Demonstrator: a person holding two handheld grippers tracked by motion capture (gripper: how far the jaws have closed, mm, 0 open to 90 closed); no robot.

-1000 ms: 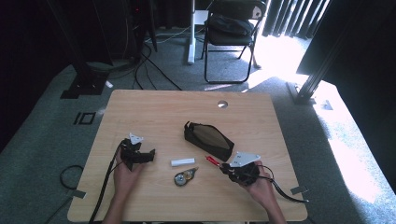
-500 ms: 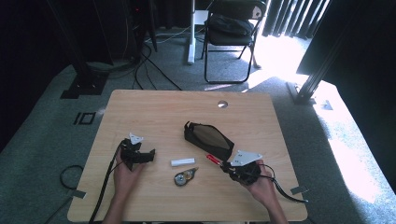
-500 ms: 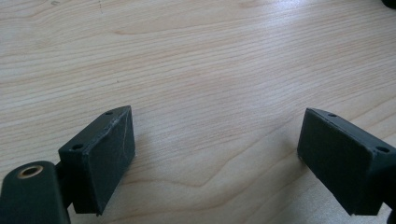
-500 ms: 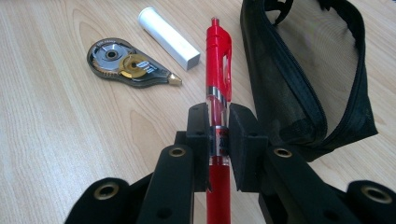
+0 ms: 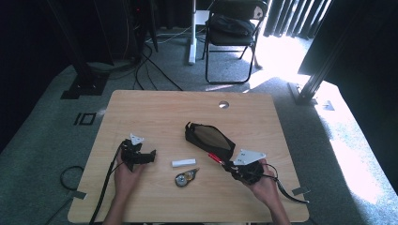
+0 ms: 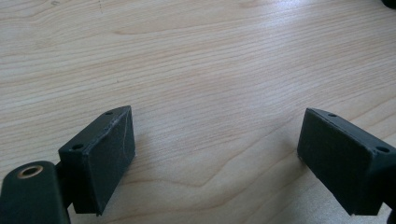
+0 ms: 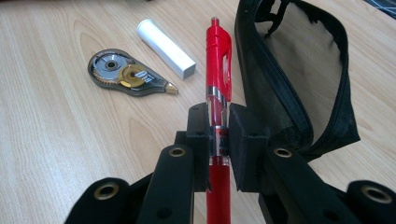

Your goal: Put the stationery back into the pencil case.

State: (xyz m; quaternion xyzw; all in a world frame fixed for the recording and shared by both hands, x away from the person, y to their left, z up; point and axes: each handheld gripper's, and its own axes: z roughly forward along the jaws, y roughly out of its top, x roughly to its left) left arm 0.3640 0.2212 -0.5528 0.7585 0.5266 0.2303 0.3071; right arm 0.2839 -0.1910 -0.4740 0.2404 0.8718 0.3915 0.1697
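The right claw [image 7: 218,135] is clamped on one red pen [image 7: 218,70] at mid-barrel, just beside the open mouth of the single black pencil case [image 7: 299,84]. The pen should be light, stiff and smooth, so a grip near the middle is best. The case looks soft and floppy and may need steadying at its rim. The left claw [image 6: 215,158] stands apart over bare worktop [image 6: 210,56]. One white stick, probably an eraser [image 7: 166,48], and one correction-tape dispenser [image 7: 126,73] lie nearby.
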